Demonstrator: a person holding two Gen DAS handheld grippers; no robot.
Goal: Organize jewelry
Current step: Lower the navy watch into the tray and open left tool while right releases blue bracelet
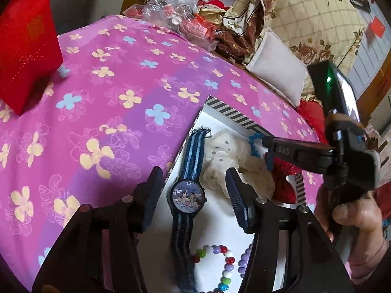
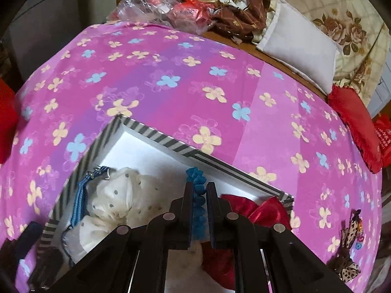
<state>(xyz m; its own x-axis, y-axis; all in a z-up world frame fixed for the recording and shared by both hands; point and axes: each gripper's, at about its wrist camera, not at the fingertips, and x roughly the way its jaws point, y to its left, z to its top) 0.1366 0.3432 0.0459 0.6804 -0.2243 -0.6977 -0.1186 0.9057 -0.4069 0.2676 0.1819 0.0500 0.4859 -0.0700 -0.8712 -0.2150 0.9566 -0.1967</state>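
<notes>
A knobbly blue bead bracelet (image 2: pixel 198 196) sits pinched between the nearly closed right tongs (image 2: pixel 197 190), inside a white box (image 2: pixel 156 146) with a striped rim. Below the wide-open left tongs (image 1: pixel 194 179) lies a watch (image 1: pixel 188 199) on a ribbed blue striped fabric strap. Just beyond them sits a soft cream dotted scrunchie (image 1: pixel 224 156); glossy multicoloured round beads (image 1: pixel 221 266) lie nearer, and the box rests on a pink flowered cloth (image 1: pixel 110 92).

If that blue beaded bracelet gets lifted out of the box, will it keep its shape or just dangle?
Probably dangle. The blue bracelet looks like small beads on a string, curving loosely between the right gripper fingers, so it should sag either side of the pinch. It seems light, and may catch on the white scrunchie beside it in the striped box.
</notes>
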